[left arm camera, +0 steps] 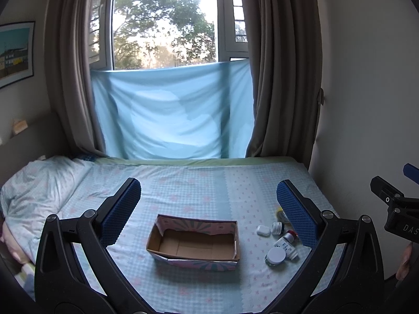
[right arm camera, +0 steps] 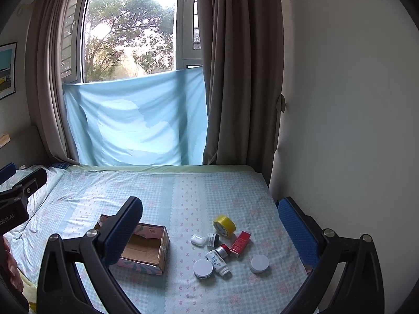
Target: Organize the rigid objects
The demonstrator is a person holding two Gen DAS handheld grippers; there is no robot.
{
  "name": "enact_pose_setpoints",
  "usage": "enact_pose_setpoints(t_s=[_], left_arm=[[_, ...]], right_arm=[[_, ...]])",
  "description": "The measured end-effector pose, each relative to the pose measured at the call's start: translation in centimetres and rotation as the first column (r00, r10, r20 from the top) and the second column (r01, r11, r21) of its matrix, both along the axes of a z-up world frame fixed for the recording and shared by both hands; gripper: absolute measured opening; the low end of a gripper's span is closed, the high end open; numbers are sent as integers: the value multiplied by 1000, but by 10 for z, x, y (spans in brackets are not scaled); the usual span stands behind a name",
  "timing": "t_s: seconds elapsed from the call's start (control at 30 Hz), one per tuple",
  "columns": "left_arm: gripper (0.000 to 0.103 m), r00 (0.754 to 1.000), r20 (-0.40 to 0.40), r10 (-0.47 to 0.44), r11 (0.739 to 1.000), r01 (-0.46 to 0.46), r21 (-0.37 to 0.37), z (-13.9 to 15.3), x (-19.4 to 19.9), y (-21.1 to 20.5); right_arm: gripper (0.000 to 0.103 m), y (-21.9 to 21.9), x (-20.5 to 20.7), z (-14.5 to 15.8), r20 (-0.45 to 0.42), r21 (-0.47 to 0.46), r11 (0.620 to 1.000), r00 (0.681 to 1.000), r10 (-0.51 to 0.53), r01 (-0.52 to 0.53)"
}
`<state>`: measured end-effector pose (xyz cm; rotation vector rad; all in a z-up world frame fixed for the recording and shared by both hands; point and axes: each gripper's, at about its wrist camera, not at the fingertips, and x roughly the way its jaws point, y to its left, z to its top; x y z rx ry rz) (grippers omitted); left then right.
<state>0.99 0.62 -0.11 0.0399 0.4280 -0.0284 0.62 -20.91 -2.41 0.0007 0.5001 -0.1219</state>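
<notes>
An open cardboard box lies empty on the bed; it also shows in the right wrist view. Right of it lies a cluster: a yellow tape roll, a white earbud case, a small dark jar, a red box, a white bottle and two white-lidded jars. My left gripper is open and empty above the box. My right gripper is open and empty above the cluster.
The bed has a blue checked sheet, with a pillow at the left. A wall borders the bed's right side. Curtains and a blue cloth hang at the window behind.
</notes>
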Motion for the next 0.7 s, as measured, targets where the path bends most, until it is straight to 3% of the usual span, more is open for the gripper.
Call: enact_pose_setpoints(t_s=[0.7], left_arm=[[103,997,-66,-29,1000,29,1,-3,7,7]], right_arm=[[103,5,-3,3,-29,5,1000,999,-16,17]])
